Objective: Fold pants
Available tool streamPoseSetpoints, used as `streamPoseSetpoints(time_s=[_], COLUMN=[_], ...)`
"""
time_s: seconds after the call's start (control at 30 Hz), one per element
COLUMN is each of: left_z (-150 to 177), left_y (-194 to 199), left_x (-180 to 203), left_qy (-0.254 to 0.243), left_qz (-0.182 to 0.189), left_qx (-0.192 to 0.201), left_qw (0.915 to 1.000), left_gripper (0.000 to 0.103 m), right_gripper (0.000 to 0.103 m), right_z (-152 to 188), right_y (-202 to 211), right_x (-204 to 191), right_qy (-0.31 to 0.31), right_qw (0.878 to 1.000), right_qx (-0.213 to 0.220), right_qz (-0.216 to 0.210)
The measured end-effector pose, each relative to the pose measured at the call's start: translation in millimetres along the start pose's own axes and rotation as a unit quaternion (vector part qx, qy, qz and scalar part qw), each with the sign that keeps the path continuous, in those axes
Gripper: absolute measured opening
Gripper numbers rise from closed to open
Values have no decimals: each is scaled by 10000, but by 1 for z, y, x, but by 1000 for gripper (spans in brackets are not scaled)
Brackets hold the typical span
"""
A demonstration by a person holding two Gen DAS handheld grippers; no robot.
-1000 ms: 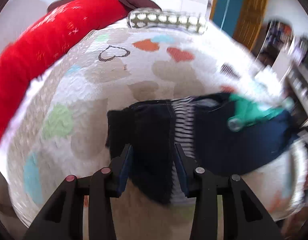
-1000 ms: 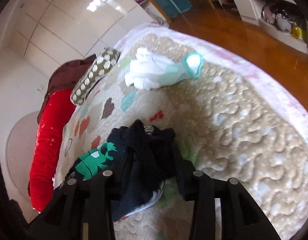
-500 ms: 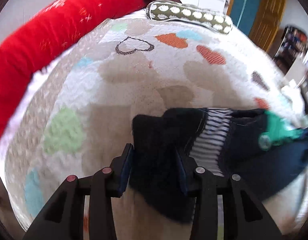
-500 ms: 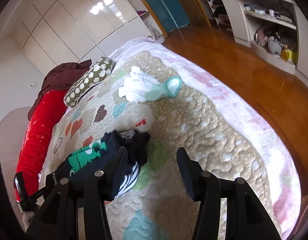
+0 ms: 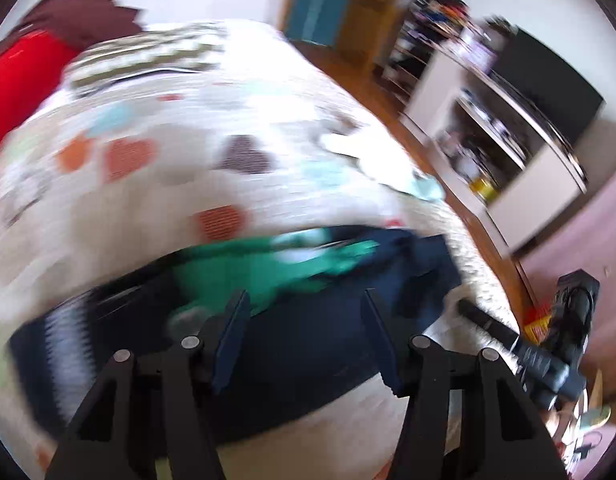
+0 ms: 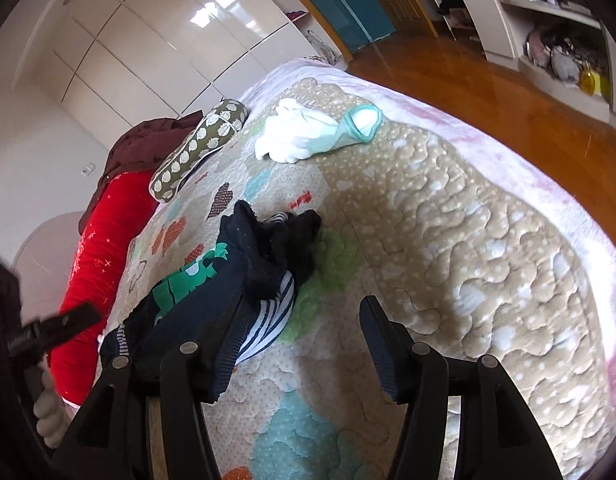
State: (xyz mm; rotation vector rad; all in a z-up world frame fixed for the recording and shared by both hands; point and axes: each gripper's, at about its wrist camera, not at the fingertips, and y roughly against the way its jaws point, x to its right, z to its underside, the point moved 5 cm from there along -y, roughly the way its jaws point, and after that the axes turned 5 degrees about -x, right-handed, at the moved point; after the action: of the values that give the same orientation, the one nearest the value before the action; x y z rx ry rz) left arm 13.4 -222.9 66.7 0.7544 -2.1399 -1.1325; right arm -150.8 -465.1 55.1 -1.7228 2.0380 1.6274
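Observation:
The dark navy pants (image 6: 227,276), with a green dinosaur patch and striped lining, lie bunched and folded on the heart-patterned quilt (image 6: 428,240). My right gripper (image 6: 301,316) hovers just off their near end. Its jaws are opening with only quilt between them, and the left finger overlaps the striped lining. In the blurred left wrist view the pants (image 5: 308,360) spread under my left gripper (image 5: 305,320). Those jaws are also opening, above the cloth without pinching it.
A white and mint garment (image 6: 308,136) lies further up the bed. A dotted olive pillow (image 6: 199,148), a red bolster (image 6: 103,248) and a brown cloth (image 6: 147,140) line the far side. Wooden floor (image 6: 488,80) and shelves (image 5: 508,140) lie beyond the bed's edge.
Both grippers have let go of the pants and widened. The left one swung quickly to the right across them; the right one drew back a little. The pants now rest on the quilt.

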Motion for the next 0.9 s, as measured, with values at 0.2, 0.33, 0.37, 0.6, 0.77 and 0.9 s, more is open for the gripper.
streamPoseSetpoints(time_s=[0.2, 0.33, 0.37, 0.6, 0.77, 0.9], left_z=[-47, -59, -58, -52, -48, -27], left_y=[-77, -117, -128, -134, -77, -29], left_x=[67, 86, 88, 78, 27, -40], left_qy=[-675, -855, -898, -854, -122, 749], left_qz=[377, 850, 871, 923, 1198, 861], left_qx=[-591, -1106, -1229, -1301, -641, -29], left_qw=[9953, 9865, 9845, 9835, 9907, 9935], left_gripper=[56, 65, 66, 21, 20, 35], right_gripper=[64, 64, 64, 19, 16, 18], right_z=[-1, 0, 0, -6, -12, -5], right_y=[-12, -27, -30, -48, -44, -53], right_x=[-6, -14, -16, -31, -78, -133], right_qy=[176, 308, 347, 619, 1168, 1721], right_qw=[9997, 9990, 9990, 9974, 9922, 9823], right_qx=[-25, -92, -67, -104, -71, -263], right_qz=[-179, -296, -288, -343, -420, -687])
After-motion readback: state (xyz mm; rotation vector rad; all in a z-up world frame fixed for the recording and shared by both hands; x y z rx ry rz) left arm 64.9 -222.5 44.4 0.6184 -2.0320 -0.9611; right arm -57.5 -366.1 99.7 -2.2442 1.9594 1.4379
